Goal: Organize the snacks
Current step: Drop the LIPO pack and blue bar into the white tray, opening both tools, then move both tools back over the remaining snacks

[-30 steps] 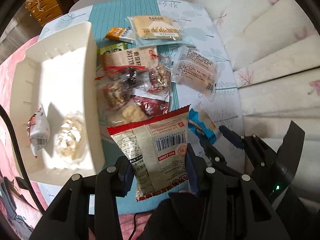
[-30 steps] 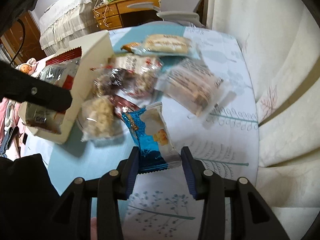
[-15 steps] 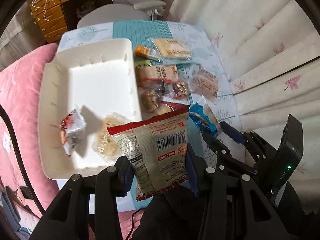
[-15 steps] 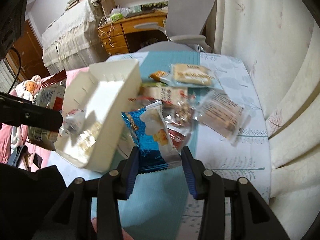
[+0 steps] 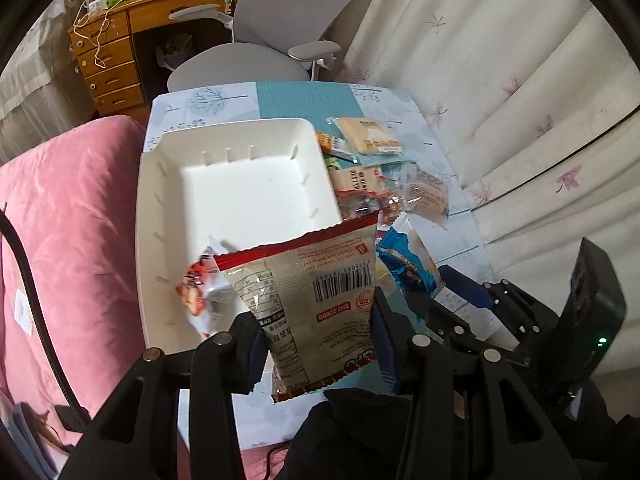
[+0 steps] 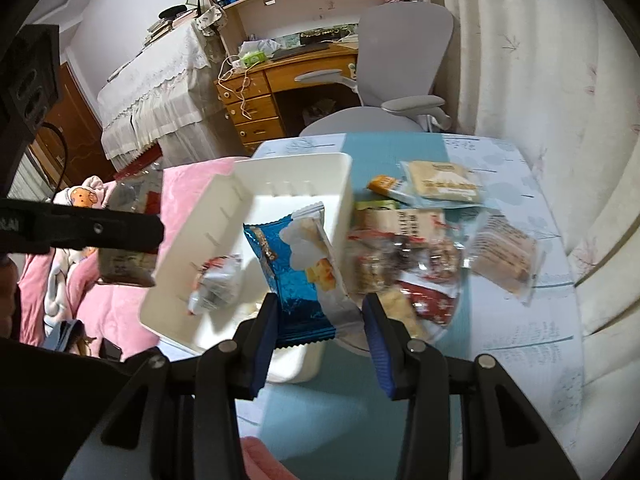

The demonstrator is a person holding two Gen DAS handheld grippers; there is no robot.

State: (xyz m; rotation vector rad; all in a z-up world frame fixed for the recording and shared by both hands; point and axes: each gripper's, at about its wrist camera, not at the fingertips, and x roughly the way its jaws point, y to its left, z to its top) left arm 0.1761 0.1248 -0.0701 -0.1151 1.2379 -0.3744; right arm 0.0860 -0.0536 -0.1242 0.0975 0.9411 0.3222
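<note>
Now my left fingers (image 5: 316, 344) pinch the red-topped snack bag (image 5: 316, 292) and my right fingers (image 6: 320, 334) pinch the blue snack pack (image 6: 298, 276), both above the white bin (image 5: 240, 184), ready to drop. Loose snacks (image 6: 404, 264) wait at three o'clock.

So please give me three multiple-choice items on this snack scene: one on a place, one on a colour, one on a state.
1. Where is the white bin relative to the loose snacks in the left wrist view?
A) left of them B) right of them C) under them
2. What colour is the packet in the right claw?
A) green B) blue C) yellow
3. The left claw is:
A) empty B) out of view C) gripping a red-edged bag

Answers: 1 A, the snacks lie past its right wall. 2 B, blue foil between the pads. 3 C, the pads press on the bag.
</note>
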